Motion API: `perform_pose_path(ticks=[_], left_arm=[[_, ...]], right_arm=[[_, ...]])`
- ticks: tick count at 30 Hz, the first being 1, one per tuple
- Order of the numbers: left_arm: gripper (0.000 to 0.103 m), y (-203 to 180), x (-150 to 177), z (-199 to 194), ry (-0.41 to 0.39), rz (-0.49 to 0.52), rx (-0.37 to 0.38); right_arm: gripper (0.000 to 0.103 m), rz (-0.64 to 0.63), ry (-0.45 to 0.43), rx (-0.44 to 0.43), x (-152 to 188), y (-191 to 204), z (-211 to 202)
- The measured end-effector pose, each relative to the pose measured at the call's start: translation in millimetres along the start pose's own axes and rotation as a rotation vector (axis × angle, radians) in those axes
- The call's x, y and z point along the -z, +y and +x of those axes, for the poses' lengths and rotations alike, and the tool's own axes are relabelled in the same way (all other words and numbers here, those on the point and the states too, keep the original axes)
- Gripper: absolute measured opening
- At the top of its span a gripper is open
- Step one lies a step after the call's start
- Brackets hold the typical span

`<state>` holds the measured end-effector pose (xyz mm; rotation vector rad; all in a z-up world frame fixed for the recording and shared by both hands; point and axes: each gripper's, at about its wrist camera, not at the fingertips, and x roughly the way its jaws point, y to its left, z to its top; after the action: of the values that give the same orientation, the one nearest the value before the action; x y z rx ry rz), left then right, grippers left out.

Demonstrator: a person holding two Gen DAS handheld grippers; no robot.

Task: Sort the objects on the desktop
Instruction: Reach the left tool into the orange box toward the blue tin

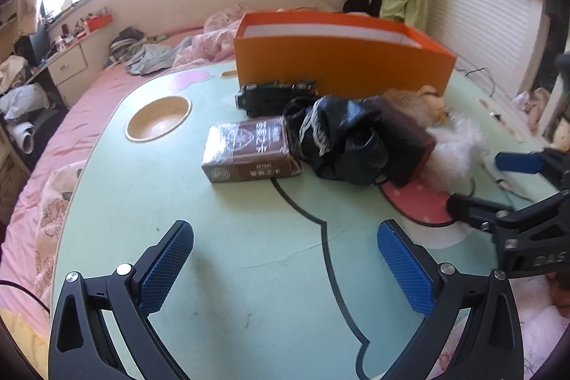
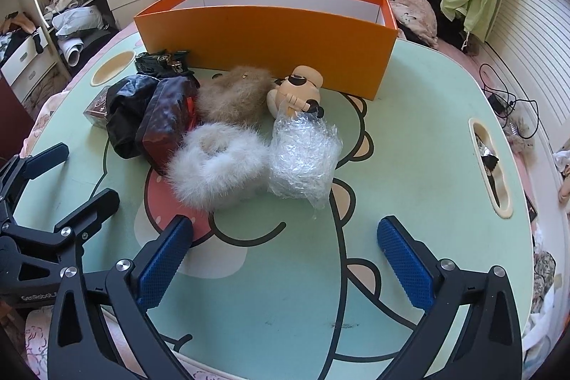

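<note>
Both grippers, left gripper [image 1: 285, 269] and right gripper [image 2: 285, 267], hover wide open and empty over the bench [image 2: 409, 138], clutter heaped before the orange box [image 2: 267, 38]; best take the near white fluffy piece [image 2: 217, 162] squarely, lifting clear.

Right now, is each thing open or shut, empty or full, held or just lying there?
Orange box: open, no lid, inside hidden.
Left gripper: open, holding nothing.
Right gripper: open, holding nothing.
Brown packet: sealed, lying flat.
Black bag: crumpled, slumped.
White fluff: lying loose.
Plastic wrap: scrunched up.
Toy figure: tipped over.
</note>
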<state>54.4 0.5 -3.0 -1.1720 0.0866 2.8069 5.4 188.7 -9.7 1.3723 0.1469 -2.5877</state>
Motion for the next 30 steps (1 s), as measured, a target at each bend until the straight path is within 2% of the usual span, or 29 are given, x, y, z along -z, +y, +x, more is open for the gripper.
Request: perform_pose_path(ticks=[2,4,6,7,10,13,14,16,17,19,20,21,23,27,28,30], left_arm=[[0.103,6,-7,-11,-0.033,-0.006,0.007],[0.103,10,-19,-25,-0.089,0.001,-0.018],[0.103,13,-39,-40,-0.144,0.014,-0.024],[0.103,13,-48,-44,-0.154,0.017,-0.014],[0.103,13,-83,-46,-0.12,0.001,0.075],[0.103,7,-123,-32,-0.012,-0.043,0.164],[0.103,4,-131,-28,0.003,-0.06,0.191],[0.103,-1,-154,-14,0.047,-0.1,0.298],[0.103,-8,-168,-2,0.087,-0.107,0.351],[0.103,-21,-186,15,0.134,-0.093,0.4],[0.098,-34,-197,32,0.176,-0.071,0.397],[0.087,-42,-203,43,0.207,-0.056,0.38],[0.073,-59,-212,71,0.293,-0.025,0.348],[0.071,-82,-214,114,0.445,-0.046,0.402],[0.071,-86,-213,120,0.463,-0.056,0.412],[0.071,-95,-210,134,0.481,-0.059,0.373]], right_arm=[[0.103,-0.001,-0.002,-0.001,1,1,0],[0.103,-0.006,-0.003,-0.005,1,2,0],[0.103,-0.011,0.0,-0.009,1,2,1],[0.103,-0.013,0.0,-0.01,1,2,1],[0.103,-0.015,0.0,-0.012,1,1,1],[0.103,-0.014,-0.001,-0.013,1,1,1],[0.103,-0.014,-0.002,-0.013,1,1,1],[0.103,-0.014,-0.002,-0.013,1,1,1],[0.103,-0.013,-0.001,-0.013,1,1,1],[0.103,-0.013,-0.001,-0.013,1,2,1],[0.103,-0.012,-0.001,-0.013,2,3,0],[0.103,-0.012,-0.002,-0.013,2,3,0],[0.103,-0.012,-0.001,-0.013,2,3,0],[0.103,-0.012,-0.002,-0.014,2,3,0],[0.103,-0.012,-0.001,-0.013,2,3,0],[0.103,-0.011,-0.001,-0.013,2,4,0]])
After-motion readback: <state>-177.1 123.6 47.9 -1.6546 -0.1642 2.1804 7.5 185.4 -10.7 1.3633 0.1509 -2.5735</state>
